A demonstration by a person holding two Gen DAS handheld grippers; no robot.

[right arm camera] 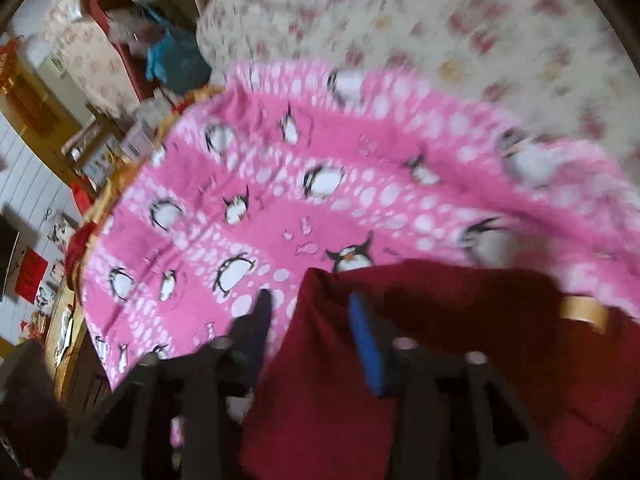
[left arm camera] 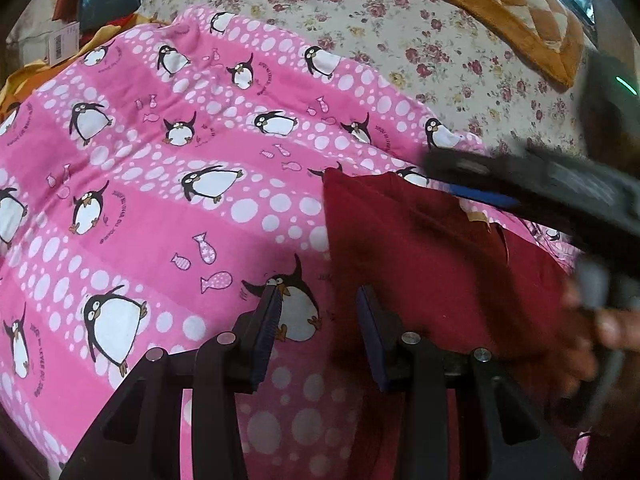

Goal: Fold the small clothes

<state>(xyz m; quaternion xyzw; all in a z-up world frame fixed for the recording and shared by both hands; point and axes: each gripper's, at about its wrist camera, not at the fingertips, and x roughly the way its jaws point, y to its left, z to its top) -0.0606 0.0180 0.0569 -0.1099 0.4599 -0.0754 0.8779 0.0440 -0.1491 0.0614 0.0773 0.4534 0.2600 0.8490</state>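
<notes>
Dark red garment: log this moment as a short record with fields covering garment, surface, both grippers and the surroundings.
garment: dark red garment, lying on the cloth, partly folded with a crease showing
surface: pink penguin-print cloth spread over a floral sheet
left gripper: jaws apart, nothing between the pads, poised over the garment's left edge
right gripper: jaws apart above the garment's edge, no fabric pinched; view blurred
other: orange checked cushion on the sheet, far right
</notes>
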